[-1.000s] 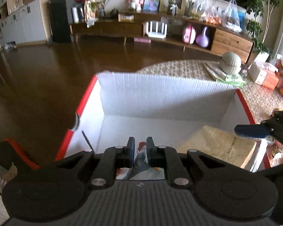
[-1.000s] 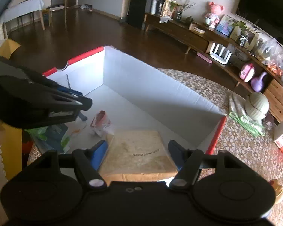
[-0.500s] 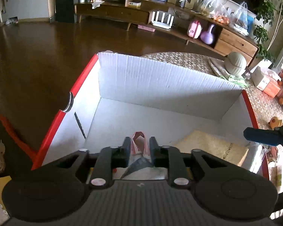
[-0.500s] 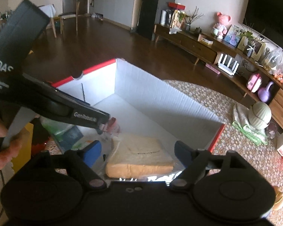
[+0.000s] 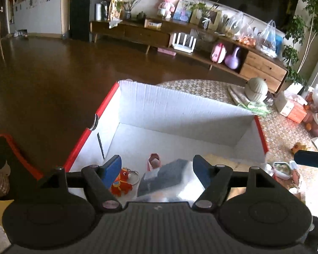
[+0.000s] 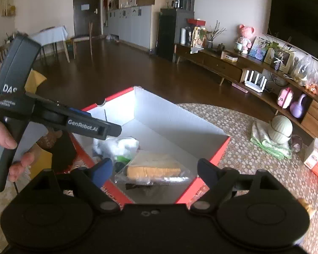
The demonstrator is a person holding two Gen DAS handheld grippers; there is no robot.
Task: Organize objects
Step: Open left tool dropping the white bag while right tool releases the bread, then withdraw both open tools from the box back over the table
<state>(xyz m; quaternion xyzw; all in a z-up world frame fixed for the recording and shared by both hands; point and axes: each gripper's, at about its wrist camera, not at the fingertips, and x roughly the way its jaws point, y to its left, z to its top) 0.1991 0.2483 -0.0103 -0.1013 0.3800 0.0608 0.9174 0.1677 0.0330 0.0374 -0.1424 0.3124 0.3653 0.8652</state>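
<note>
A white cardboard box with red outer walls point(image 5: 180, 110) stands open below both grippers. My left gripper point(image 5: 156, 167) hovers over its near left corner, its jaws opening. A clear-wrapped dark packet point(image 5: 165, 176) lies under it, touching neither pad. Beside the packet lie a red plush toy point(image 5: 122, 183) and a small pink item point(image 5: 153, 162). A bagged loaf of bread point(image 6: 154, 166) rests in the box point(image 6: 180, 122) below my right gripper point(image 6: 154, 172), which is open and clear of it. The left gripper point(image 6: 108, 130), held by a hand point(image 6: 4, 139), shows at the left of the right wrist view.
The box sits on a beige patterned cloth point(image 6: 233, 158). On the cloth to the right lie a pale green ball point(image 5: 256, 90) on folded fabric, an orange-and-white carton point(image 5: 290, 110), a small lidded container point(image 5: 282, 169) and a yellow toy point(image 5: 299, 147). A long wooden sideboard point(image 5: 201, 42) lines the far wall.
My left gripper's jaws went from shut on the wrapped packet to wide apart, leaving it in the box. My right gripper rose and drew back from the bread.
</note>
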